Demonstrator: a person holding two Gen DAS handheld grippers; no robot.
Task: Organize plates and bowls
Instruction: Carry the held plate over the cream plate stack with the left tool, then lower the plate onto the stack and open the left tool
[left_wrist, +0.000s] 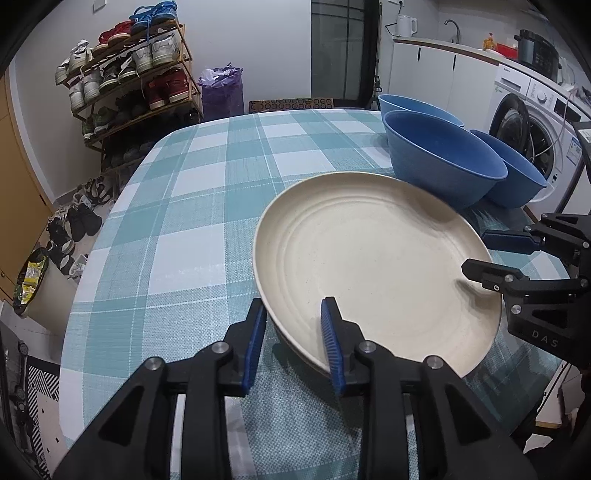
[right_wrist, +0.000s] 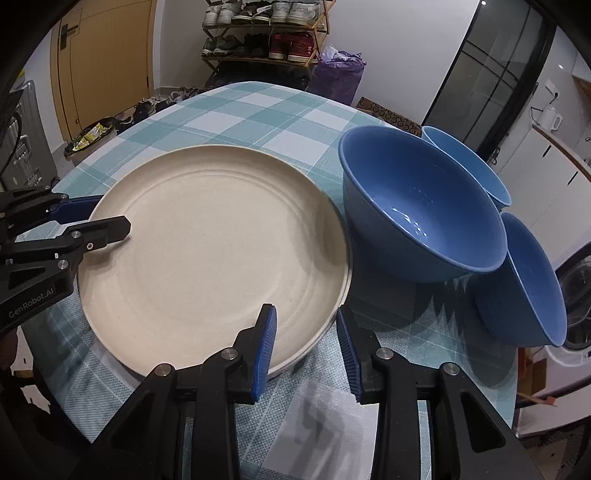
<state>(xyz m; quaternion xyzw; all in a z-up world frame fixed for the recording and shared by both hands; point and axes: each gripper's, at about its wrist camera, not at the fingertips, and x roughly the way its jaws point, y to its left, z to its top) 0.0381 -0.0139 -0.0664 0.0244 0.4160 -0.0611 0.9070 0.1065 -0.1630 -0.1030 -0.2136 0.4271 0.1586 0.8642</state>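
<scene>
With both wrist views up, I see the cream plate (left_wrist: 369, 266) lying on the checked tablecloth (left_wrist: 184, 192) of the table, near its close edge. Left claw (left_wrist: 295, 332) straddles the plate's near rim: one blue pad over the plate's inside, the other outside just off the rim, a visible gap on both sides, so it's spread a little and not pinching. Right claw (right_wrist: 306, 343) does the same on the opposite rim: left pad over the plate surface, right pad outside over the cloth, spread, no contact I can confirm. Each claw also shows in the other's view, fingertips reaching over the plate's edge.

Three blue bowls sit clustered just beyond the plate. The nearest bowl (right_wrist: 421, 206) stands upright, right beside the plate's rim. A second bowl (right_wrist: 524, 284) leans tilted against it on the right. A third bowl (right_wrist: 465, 162) sits behind, partly hidden.

Background: shoe rack (left_wrist: 125, 74), washing machine (left_wrist: 535, 129), white kettle (left_wrist: 405, 26) on the counter.
</scene>
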